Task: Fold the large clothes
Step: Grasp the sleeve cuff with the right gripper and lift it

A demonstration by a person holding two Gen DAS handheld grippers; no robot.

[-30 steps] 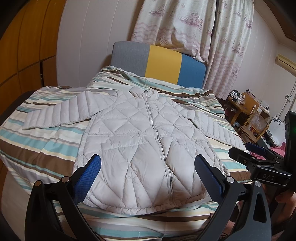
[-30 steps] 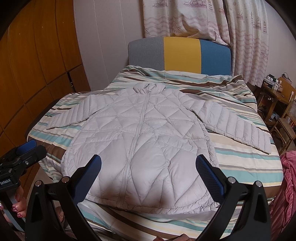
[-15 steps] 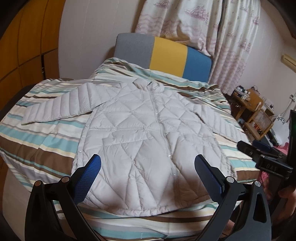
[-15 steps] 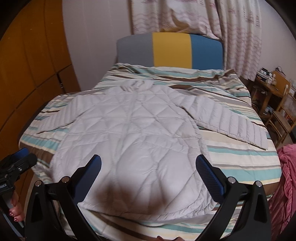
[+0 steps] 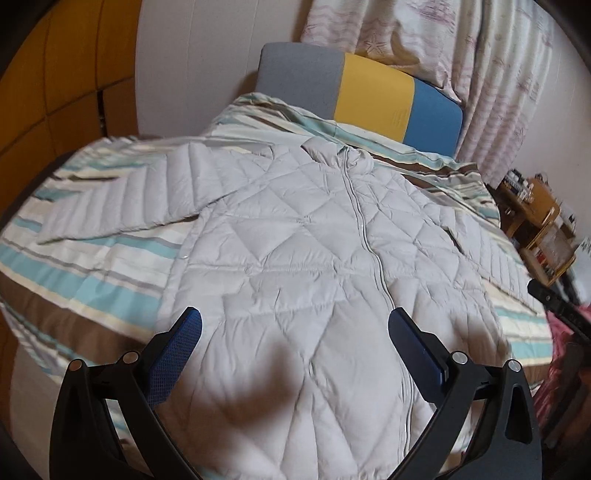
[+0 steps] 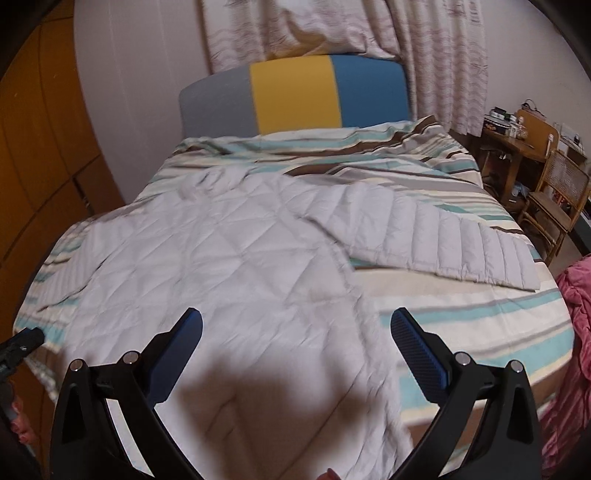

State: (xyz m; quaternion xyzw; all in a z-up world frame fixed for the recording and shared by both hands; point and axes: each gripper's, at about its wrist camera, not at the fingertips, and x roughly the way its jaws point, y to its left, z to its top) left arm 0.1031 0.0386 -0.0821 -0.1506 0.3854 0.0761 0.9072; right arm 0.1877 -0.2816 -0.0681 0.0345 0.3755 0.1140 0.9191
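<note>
Both the left gripper [image 5: 293, 328] and the right gripper [image 6: 295, 328] hang with fingers spread wide and empty over the lower half of the pale quilted jacket [image 5: 306, 243], which lies zipped, front up, sleeves out, on the striped bedspread [image 5: 85, 280]. It looks light, puffy and a bit slick (likely to spring back), so I'd pinch a cuff or hem edge. The bed is soft, with curtains [image 6: 332, 29] and a wooden chair [image 6: 554, 192] nearby.
</note>
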